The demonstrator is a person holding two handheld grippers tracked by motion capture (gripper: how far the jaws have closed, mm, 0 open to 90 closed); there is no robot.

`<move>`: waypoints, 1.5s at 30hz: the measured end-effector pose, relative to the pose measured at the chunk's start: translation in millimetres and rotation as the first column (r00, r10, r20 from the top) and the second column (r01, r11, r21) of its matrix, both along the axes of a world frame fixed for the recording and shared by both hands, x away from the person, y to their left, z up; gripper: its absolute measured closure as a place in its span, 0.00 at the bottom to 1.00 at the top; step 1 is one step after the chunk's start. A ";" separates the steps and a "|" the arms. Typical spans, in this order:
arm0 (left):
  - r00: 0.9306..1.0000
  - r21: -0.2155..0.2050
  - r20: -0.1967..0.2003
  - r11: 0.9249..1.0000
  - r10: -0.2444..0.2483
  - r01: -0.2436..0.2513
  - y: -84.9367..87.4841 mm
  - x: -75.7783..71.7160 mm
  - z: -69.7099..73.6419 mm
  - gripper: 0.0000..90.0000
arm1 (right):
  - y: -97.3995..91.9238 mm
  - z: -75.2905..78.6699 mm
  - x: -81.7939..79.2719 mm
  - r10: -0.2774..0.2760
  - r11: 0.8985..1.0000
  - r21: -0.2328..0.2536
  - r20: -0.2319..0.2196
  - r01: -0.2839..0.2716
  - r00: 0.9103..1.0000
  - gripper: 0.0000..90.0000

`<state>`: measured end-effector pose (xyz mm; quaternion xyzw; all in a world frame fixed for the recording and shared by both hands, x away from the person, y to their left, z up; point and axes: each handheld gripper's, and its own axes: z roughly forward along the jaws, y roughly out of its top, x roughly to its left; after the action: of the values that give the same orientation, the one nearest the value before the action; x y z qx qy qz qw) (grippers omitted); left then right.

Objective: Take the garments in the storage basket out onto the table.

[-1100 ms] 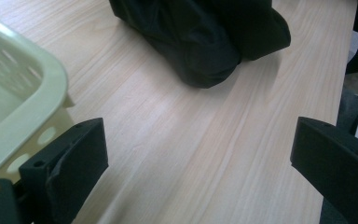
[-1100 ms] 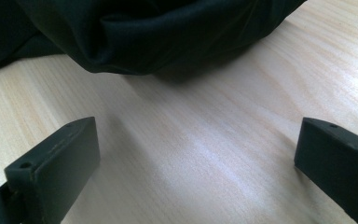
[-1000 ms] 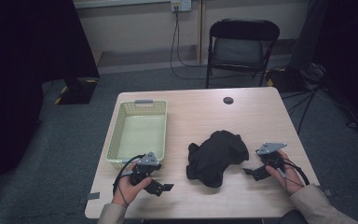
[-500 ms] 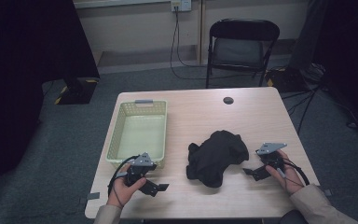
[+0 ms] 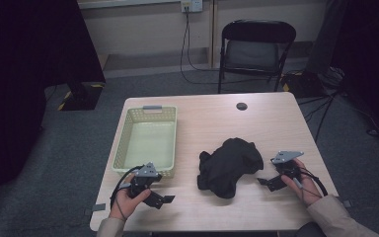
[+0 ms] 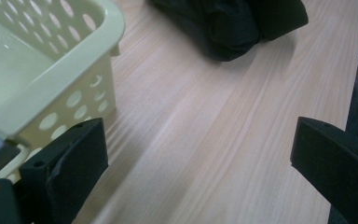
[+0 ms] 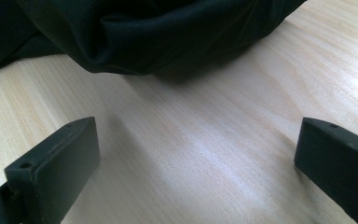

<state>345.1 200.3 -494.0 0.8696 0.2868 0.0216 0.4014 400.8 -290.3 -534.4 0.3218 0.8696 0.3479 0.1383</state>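
Note:
A crumpled black garment (image 5: pixel 229 165) lies on the wooden table (image 5: pixel 212 123), right of centre. A pale green perforated basket (image 5: pixel 148 140) stands empty at the left. My left gripper (image 5: pixel 160 199) is open near the table's front edge, just below the basket's near corner (image 6: pixel 51 100); the garment (image 6: pixel 228 23) lies ahead of its jaws. My right gripper (image 5: pixel 266 182) is open just right of the garment (image 7: pixel 144 32), jaws pointing at it, with bare wood between them.
A small dark round disc (image 5: pixel 242 106) sits on the table's far edge. A black folding chair (image 5: pixel 256 49) stands behind the table. Cables trail on the floor at the right (image 5: pixel 325 79).
My left gripper has drawn back slightly toward the table's front edge and turned a little. The right gripper and the garment have stayed put.

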 end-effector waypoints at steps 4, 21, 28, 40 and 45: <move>1.000 -0.005 0.004 1.000 0.008 -0.008 2.9 -0.3 -0.6 0.04 | 0.0 0.0 0.0 0.000 1.000 0.000 0.000 0.000 1.000 0.00; 1.000 0.015 0.001 1.000 0.019 -0.019 10.9 -0.2 -6.3 0.04 | 0.0 0.0 0.0 0.000 1.000 0.000 0.000 0.000 1.000 0.00; 1.000 0.026 -0.004 0.999 0.023 -0.023 14.2 -0.7 -9.7 0.04 | 0.0 0.0 0.0 0.000 1.000 0.000 0.000 0.000 1.000 0.00; 1.000 0.034 -0.002 0.999 0.028 -0.028 22.5 -2.7 -13.8 0.04 | 0.0 0.0 0.0 0.000 1.000 0.000 0.000 0.000 1.000 0.00; 1.000 0.043 -0.008 0.999 0.029 -0.029 26.4 -3.5 -17.4 0.04 | 0.0 0.0 0.0 0.000 1.000 0.000 0.000 0.000 1.000 0.00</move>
<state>341.5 226.7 -511.4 0.8738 0.3007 0.0296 0.3811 400.8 -290.3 -534.4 0.3218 0.8697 0.3478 0.1384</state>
